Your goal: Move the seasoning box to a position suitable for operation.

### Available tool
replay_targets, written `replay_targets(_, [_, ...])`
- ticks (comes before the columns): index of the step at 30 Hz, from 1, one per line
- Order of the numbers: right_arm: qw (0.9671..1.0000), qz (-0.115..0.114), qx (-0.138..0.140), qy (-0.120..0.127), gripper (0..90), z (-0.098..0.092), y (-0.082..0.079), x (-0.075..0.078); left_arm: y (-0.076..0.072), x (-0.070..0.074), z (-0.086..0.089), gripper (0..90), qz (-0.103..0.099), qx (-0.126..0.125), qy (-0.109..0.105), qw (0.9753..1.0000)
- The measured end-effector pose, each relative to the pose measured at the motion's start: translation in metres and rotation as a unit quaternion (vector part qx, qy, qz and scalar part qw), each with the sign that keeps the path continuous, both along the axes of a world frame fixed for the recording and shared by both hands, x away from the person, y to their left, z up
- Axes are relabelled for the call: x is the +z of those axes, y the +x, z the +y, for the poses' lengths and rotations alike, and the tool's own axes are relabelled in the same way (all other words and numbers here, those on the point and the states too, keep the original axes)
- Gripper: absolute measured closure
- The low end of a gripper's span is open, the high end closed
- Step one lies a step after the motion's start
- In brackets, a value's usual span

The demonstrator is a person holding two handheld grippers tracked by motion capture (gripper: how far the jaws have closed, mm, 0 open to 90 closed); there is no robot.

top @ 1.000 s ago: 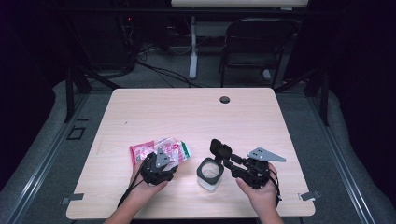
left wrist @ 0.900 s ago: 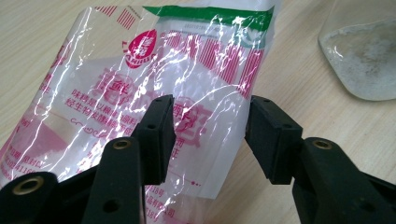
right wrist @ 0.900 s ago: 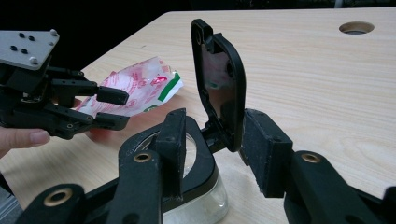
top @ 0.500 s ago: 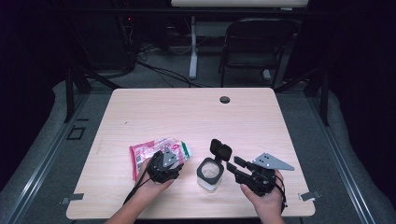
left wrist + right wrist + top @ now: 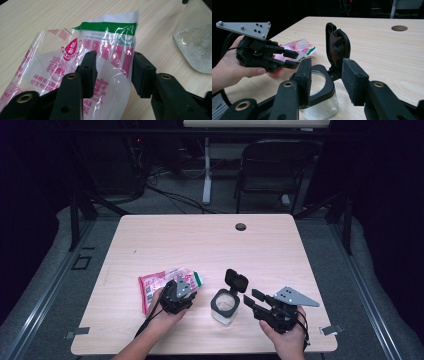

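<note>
the left gripper view shows print on the packet [image 5: 82, 75] that the high view blurs, and white powder low in the jar [image 5: 195, 42]. the left gripper [image 5: 176, 296] hangs over the packet [image 5: 165, 282], jaws apart, nothing between them. the right gripper [image 5: 252, 299] sits just right of the jar [image 5: 223, 306], jaws apart, its lid [image 5: 337, 47] flipped up.
</note>
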State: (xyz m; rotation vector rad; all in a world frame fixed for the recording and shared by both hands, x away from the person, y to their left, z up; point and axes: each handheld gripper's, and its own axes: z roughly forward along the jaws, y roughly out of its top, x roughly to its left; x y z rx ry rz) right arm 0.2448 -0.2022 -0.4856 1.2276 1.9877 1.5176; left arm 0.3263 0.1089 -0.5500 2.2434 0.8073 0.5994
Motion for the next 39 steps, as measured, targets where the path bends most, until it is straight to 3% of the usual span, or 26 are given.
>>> replay_targets(13, [1.0, -0.002, 0.003, 0.001, 59.9, 0.002, 0.0, 0.002, 0.002, 0.004, 0.01, 88.6, 0.019, -0.01, -0.038, 0.999])
replay_targets(19, [1.0, -0.001, 0.007, 0.0, 59.8, 0.004, 0.0, 0.002, 0.006, 0.008, 0.02, 90.0, 0.036, 0.001, -0.077, 0.9963])
replay_targets(35, [0.9999, 0.004, 0.016, -0.002, 59.8, 0.008, 0.003, 0.0, 0.001, 0.026, 0.029, 90.0, 0.016, 0.006, -0.088, 0.9959])
replay_targets(39, [0.9998, 0.004, 0.02, -0.001, 59.9, 0.011, 0.004, -0.001, -0.001, 0.038, 0.037, 90.0, -0.005, 0.002, -0.08, 0.9968])
